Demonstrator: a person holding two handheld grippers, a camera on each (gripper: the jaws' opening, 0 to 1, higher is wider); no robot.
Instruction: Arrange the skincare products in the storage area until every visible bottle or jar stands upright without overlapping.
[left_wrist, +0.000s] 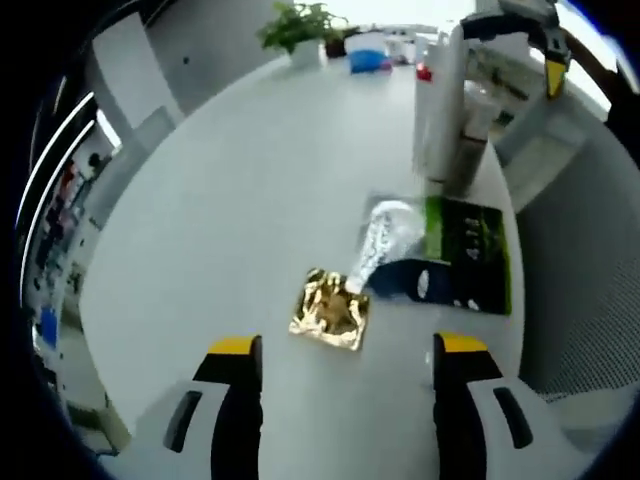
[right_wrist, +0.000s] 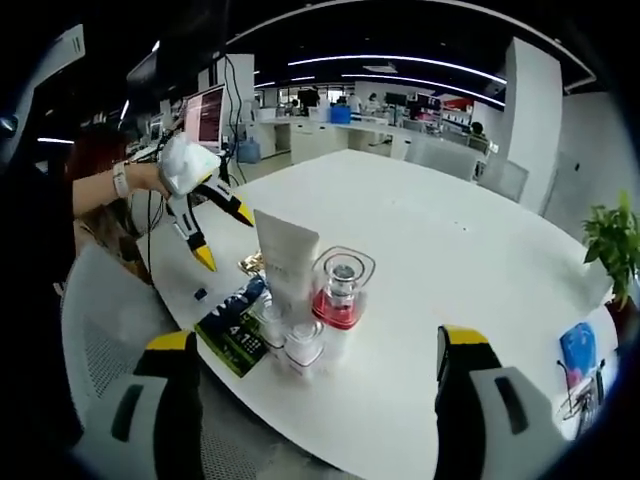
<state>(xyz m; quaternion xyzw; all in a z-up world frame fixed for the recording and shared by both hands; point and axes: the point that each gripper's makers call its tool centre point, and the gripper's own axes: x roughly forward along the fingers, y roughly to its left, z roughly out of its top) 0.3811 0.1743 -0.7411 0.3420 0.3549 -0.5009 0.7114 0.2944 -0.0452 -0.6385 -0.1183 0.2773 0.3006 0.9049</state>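
Note:
In the left gripper view my left gripper (left_wrist: 348, 345) is open above the white table (left_wrist: 230, 200), with a crumpled gold foil sachet (left_wrist: 330, 310) just beyond its jaws. Past the sachet lie a silvery clear pouch (left_wrist: 385, 235), a dark blue item (left_wrist: 415, 280) and a green-and-black flat box (left_wrist: 470, 250). A tall white tube (left_wrist: 438, 110) and a clear bottle (left_wrist: 470, 140) stand upright behind them. In the right gripper view my right gripper (right_wrist: 316, 338) is open over the white tube (right_wrist: 285, 260), a red-based clear jar (right_wrist: 340, 290) and two small clear bottles (right_wrist: 272, 325). The left gripper (right_wrist: 225, 236) hovers open beyond them.
The products sit near the table edge (right_wrist: 330, 440), next to a white mesh chair (right_wrist: 100, 330). A potted plant (left_wrist: 300, 25) and a blue object (left_wrist: 367, 60) stand at the far side. A person's gloved hand (right_wrist: 185, 160) holds the left gripper. Office desks fill the background.

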